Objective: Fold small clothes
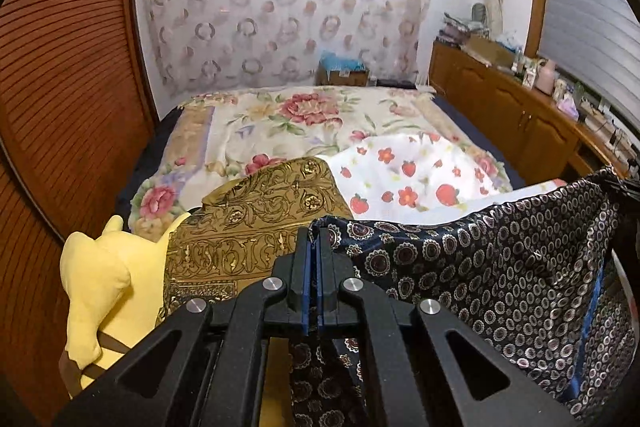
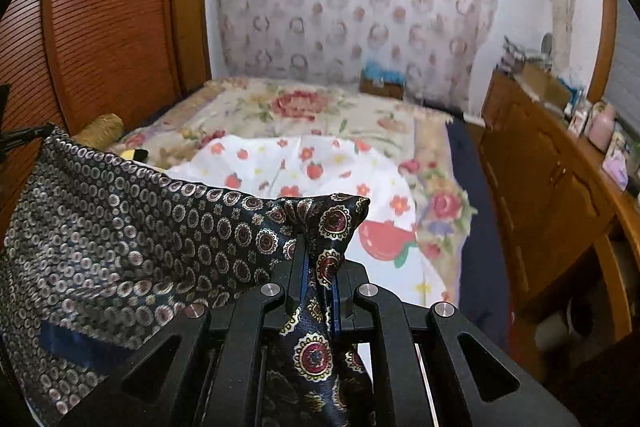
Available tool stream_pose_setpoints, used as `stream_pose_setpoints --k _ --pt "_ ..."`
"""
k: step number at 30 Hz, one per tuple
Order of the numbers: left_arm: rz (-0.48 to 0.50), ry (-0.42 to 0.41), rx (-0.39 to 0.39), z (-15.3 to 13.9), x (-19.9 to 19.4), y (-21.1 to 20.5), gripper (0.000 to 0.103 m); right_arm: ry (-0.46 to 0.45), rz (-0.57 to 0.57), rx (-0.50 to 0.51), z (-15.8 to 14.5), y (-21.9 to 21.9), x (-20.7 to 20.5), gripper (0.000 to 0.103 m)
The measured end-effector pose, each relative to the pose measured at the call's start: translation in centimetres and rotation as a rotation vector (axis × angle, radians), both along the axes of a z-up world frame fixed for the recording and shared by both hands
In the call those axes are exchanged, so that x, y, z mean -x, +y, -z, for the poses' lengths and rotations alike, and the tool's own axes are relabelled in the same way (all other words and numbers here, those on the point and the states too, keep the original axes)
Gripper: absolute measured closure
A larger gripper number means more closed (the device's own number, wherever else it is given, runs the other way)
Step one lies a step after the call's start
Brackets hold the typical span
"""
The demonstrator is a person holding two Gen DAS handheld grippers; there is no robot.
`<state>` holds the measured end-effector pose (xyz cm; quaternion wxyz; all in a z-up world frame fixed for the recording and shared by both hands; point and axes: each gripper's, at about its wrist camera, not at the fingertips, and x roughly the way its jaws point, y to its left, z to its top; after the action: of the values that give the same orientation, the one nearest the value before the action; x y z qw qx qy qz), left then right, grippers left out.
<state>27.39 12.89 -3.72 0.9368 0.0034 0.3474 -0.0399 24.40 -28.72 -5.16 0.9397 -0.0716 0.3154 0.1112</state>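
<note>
A dark navy garment (image 1: 500,267) printed with round medallions hangs stretched in the air between my two grippers, above the bed. My left gripper (image 1: 314,235) is shut on its left top corner. The cloth runs right to the other gripper at the frame edge. In the right wrist view the same garment (image 2: 120,235) spreads to the left. My right gripper (image 2: 320,247) is shut on a bunched corner of it, which sticks up past the fingertips. A white cloth with red strawberries and flowers (image 1: 408,179) lies on the bed below; it also shows in the right wrist view (image 2: 312,171).
A floral bedspread (image 1: 288,119) covers the bed. A gold patterned cloth (image 1: 256,223) and a yellow plush toy (image 1: 104,283) lie at the near left. A wooden louvred wardrobe (image 1: 68,75) stands left, a cluttered wooden cabinet (image 1: 520,111) right, a curtain (image 1: 280,7) behind.
</note>
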Motion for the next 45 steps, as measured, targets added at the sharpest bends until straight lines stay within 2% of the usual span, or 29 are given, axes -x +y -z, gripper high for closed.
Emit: stream_pose_setpoints --k 4,8,10,11,14,16,18,20,22,28,34,40,45 --pt "0.015 0.012 -0.010 0.3 -0.6 0.0 0.101 0.033 0.010 -0.002 -1.3 1.0 -4.6 0.094" --pt "0.021 0.017 -0.028 0.4 -1.1 -0.3 0.100 0.049 0.020 -0.022 -1.9 -0.7 -4.3 0.094" --pt "0.025 0.021 -0.041 0.3 -1.1 -0.4 0.100 0.054 0.034 -0.018 -2.3 -1.9 -3.2 0.084" --pt "0.026 0.021 -0.039 0.3 -1.0 -0.4 0.099 0.059 0.038 -0.018 -1.8 -2.6 -3.4 0.082" --pt "0.029 0.006 -0.029 0.1 -0.4 -0.3 0.082 0.073 0.032 -0.034 -1.6 -2.5 -2.5 0.070" --pt "0.043 -0.010 -0.014 -0.2 0.7 -0.3 0.060 0.078 0.031 -0.035 -1.0 -2.6 -1.8 0.062" --pt "0.073 -0.007 0.005 -0.3 1.5 -0.5 0.054 0.079 0.035 -0.030 -1.0 -2.4 -0.6 0.058" --pt "0.089 -0.005 0.016 -0.4 2.6 -0.7 0.043 0.074 0.035 -0.028 -1.1 -2.3 0.7 0.057" --pt "0.109 -0.005 0.031 -0.4 3.7 -1.0 0.026 0.068 0.040 -0.029 -1.1 -2.6 1.7 0.057" --pt "0.113 -0.019 0.026 0.0 7.4 -1.8 0.024 0.078 0.066 -0.063 -0.6 -3.6 3.5 0.057" --pt "0.125 0.009 0.027 1.7 9.7 -2.6 0.024 0.056 0.014 -0.087 -0.4 -2.8 6.0 0.057" --pt "0.129 0.005 0.034 2.3 11.7 -3.3 0.024 0.062 0.025 -0.062 0.2 -3.2 8.3 0.057" --pt "0.117 -0.009 0.041 2.4 13.9 -3.4 0.024 0.079 0.063 -0.053 0.9 -5.0 10.0 0.057"
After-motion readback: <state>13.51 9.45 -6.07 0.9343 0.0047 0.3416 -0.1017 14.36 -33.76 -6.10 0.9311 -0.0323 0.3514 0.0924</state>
